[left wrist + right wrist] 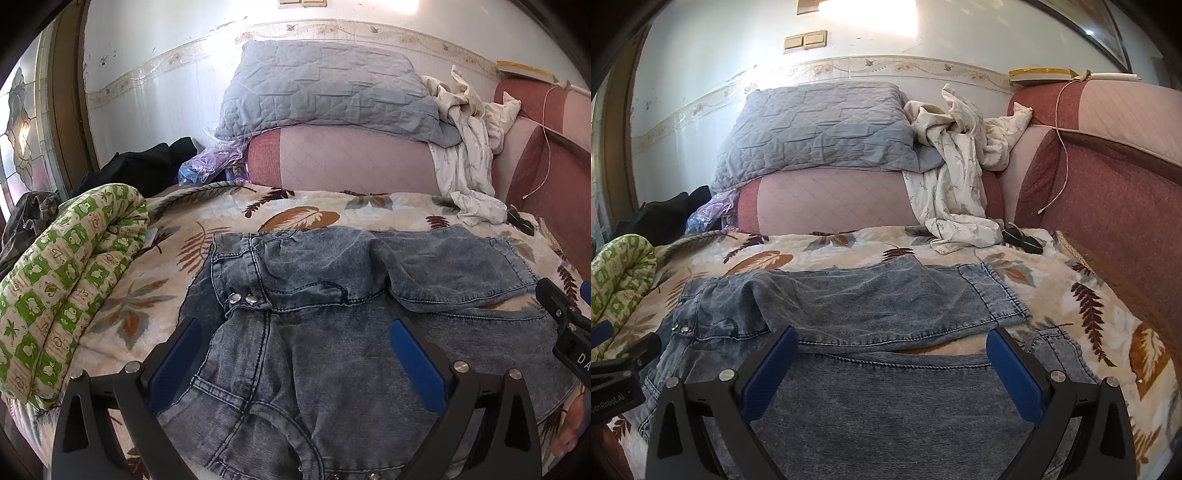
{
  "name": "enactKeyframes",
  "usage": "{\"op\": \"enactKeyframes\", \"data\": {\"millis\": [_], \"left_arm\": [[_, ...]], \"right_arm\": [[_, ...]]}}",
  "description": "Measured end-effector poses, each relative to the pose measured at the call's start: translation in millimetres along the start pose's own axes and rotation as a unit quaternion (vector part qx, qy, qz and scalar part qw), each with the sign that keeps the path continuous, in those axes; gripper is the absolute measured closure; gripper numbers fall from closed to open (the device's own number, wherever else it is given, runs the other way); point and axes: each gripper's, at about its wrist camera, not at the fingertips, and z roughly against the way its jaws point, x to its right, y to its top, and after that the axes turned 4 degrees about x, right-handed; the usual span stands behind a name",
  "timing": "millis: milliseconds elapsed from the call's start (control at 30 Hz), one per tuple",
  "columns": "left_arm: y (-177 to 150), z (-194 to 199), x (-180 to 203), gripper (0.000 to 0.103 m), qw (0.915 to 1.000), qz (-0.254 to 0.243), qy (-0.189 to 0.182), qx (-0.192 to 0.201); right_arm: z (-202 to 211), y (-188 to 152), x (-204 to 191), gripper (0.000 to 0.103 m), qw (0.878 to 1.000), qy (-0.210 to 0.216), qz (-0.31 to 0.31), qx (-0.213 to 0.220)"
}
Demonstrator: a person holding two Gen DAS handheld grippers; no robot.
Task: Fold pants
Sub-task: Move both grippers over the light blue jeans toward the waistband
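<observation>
Washed blue denim pants (pixel 332 302) lie spread on the leaf-print bedspread (pixel 155 291), one leg folded across the far side. The waist with two metal snaps (pixel 242 298) is toward the left. My left gripper (pixel 295 332) is open and empty, hovering over the waist and seat. My right gripper (pixel 892 341) is open and empty, hovering over the near leg of the pants (pixel 886 406), just before the folded far leg (pixel 886 299). The right gripper's body shows at the right edge of the left wrist view (pixel 565 321).
A rolled green and white quilt (pixel 62 280) lies at the left of the bed. A pink cushion (pixel 343 158) with a grey pillow (pixel 325 88) and a white crumpled garment (pixel 469 147) stand behind. A red padded headboard (pixel 1108 221) runs along the right. Dark sunglasses (pixel 1023 238) lie near it.
</observation>
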Motion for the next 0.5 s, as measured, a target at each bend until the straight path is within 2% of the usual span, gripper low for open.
{"op": "enactKeyframes", "data": {"millis": [500], "left_arm": [[-2.5, -5.1, 0.3, 0.002, 1.0, -0.002, 0.0, -0.007]], "right_arm": [[-4.4, -0.4, 6.9, 0.0, 1.0, 0.003, -0.017, -0.009]]}}
